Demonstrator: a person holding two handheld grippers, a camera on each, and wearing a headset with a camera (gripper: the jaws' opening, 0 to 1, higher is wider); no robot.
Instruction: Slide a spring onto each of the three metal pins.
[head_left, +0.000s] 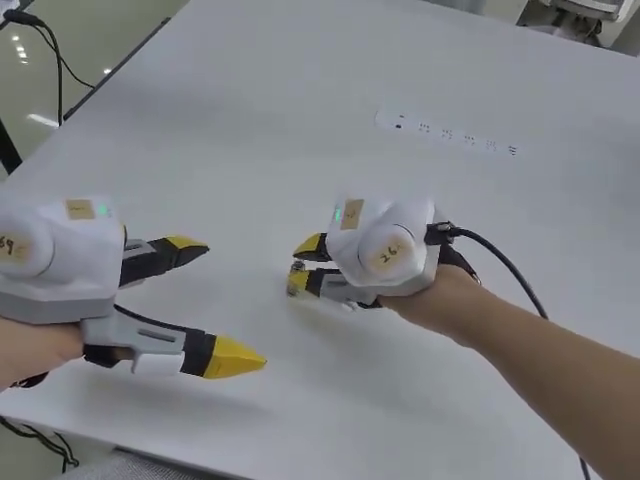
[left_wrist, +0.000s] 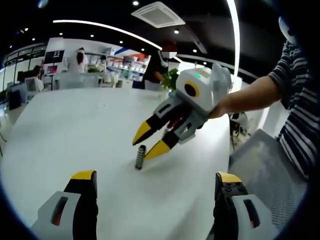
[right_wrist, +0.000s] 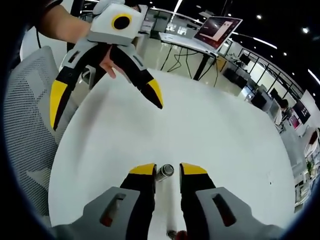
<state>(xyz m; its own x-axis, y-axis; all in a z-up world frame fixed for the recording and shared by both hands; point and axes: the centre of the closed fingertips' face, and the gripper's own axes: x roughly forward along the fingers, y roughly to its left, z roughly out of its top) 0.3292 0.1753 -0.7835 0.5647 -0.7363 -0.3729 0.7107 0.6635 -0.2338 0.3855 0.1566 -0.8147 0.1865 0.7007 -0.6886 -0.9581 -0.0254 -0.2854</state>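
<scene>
Spring (left_wrist: 140, 156), small and coiled, stands upright on the white table (head_left: 300, 100) between the tips of the right gripper (head_left: 300, 265). Its fingers are narrow, one on each side of the spring; whether they pinch it cannot be told. Left gripper (head_left: 222, 300) faces it nearby, fingers spread wide, holding nothing.

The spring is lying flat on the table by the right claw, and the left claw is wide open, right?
No: the spring stands upright on the table by the right claw, as the left gripper view shows. The left claw is wide open.
</scene>
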